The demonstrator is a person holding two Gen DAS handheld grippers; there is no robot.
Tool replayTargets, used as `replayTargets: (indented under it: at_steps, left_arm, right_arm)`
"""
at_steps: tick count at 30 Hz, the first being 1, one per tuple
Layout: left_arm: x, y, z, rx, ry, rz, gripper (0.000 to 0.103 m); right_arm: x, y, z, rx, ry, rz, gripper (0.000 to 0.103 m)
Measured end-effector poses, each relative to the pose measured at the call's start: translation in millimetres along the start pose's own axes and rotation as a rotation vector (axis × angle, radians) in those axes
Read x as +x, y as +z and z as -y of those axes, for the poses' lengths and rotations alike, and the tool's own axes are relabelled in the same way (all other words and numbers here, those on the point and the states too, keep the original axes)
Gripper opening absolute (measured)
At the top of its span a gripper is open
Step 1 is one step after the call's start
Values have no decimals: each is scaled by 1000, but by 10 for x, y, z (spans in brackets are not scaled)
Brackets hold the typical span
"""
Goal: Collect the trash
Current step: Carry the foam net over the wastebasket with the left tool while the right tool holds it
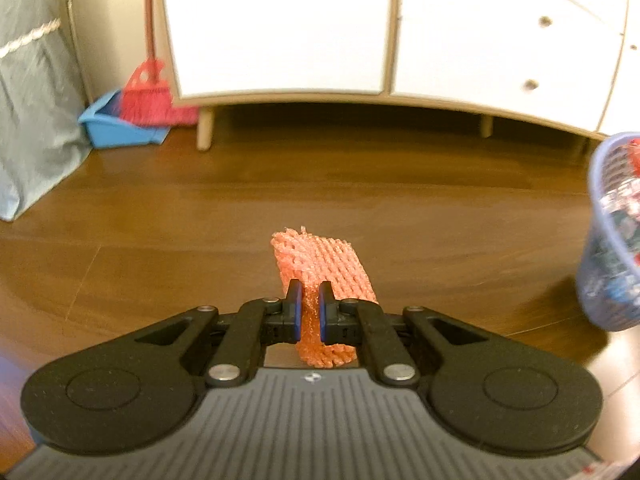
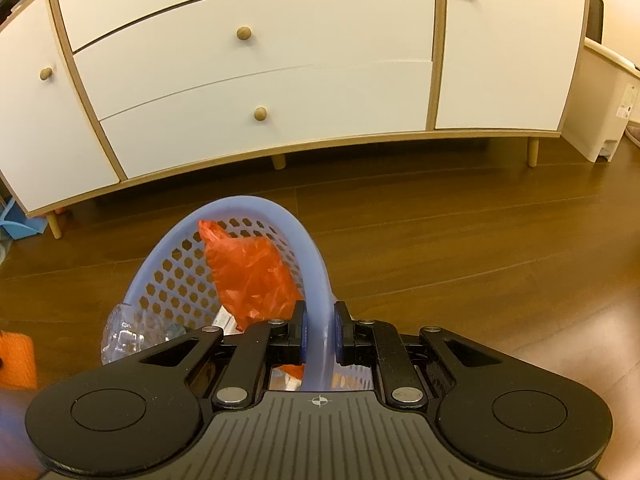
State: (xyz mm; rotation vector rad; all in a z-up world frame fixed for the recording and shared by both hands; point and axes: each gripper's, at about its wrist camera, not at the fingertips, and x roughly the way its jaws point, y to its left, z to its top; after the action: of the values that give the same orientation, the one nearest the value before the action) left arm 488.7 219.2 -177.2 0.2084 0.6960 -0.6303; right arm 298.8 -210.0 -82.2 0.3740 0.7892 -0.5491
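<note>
Brown wood-plank floor [image 1: 160, 216] — bearing a white sideboard [image 2: 256, 80] on wooden legs, a blue dustpan [image 1: 116, 130] holding a red broom [image 1: 146, 96], a grey-blue bag [image 1: 32, 120] — and a white bin [image 2: 600, 112].

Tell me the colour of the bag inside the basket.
Orange-red plastic bag, clearest in the right wrist view.

- Warm, yellowish indoor light in both views.
- The white cabinet [image 1: 280, 28] is overexposed and its detail is lost.
- The basket [image 1: 612, 236] at the right edge is blurred.
- Strong fisheye bending curves the cabinet edges.
- Dark shadow lies under the cabinet.
</note>
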Motion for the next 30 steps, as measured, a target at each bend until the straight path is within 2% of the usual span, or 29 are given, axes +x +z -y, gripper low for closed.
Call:
replayTargets:
  at_steps: [7, 15, 21, 30]
  left_arm:
    - [-526, 316, 482, 83, -71, 53, 5]
    - [-907, 675, 1196, 167, -168, 97, 5]
    - [-968, 826, 1805, 219, -242, 115, 5]
    - [-861, 864, 2290, 223, -318, 94, 5]
  right_arm:
    - [-25, -32, 47, 9, 4, -7, 9]
    - [-33, -31, 95, 30, 32, -20, 9]
    - [-29, -28, 153, 51, 51, -34, 9]
    - [-24, -59, 244, 86, 56, -51, 9]
